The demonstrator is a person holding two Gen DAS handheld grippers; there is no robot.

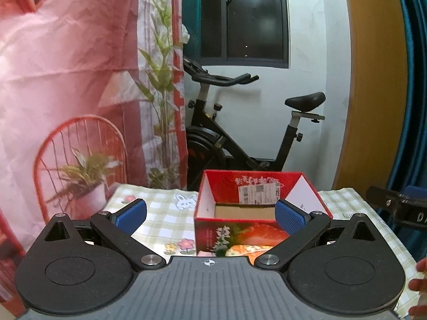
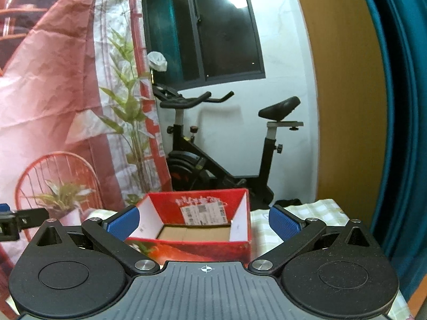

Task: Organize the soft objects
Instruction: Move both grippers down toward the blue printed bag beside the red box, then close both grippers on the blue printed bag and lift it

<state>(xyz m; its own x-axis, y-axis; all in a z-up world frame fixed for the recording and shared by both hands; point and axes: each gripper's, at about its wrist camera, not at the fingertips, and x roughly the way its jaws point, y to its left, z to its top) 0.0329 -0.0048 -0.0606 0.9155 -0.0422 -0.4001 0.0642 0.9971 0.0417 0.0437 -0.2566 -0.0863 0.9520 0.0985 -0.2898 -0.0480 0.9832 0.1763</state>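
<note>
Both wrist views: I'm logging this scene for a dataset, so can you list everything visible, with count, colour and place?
Box: one, red outside, white walls, brown floor, open and empty; on the table ahead of both grippers.
Tablecloth: one, green-white check with flower and rabbit prints; covers the table.
Exercise bike: one, black; behind the table by the white wall.
Backdrop: one, pink-red printed sheet showing a chair and plants; far left.
Window: one, dark; above the bike.
Curtain: one, teal; far right.
Wood panel: one, tan; beside the curtain.
Soft objects: none seen.
Left gripper: black, blue pads, open.
Right gripper: black, blue pads, open.
</note>
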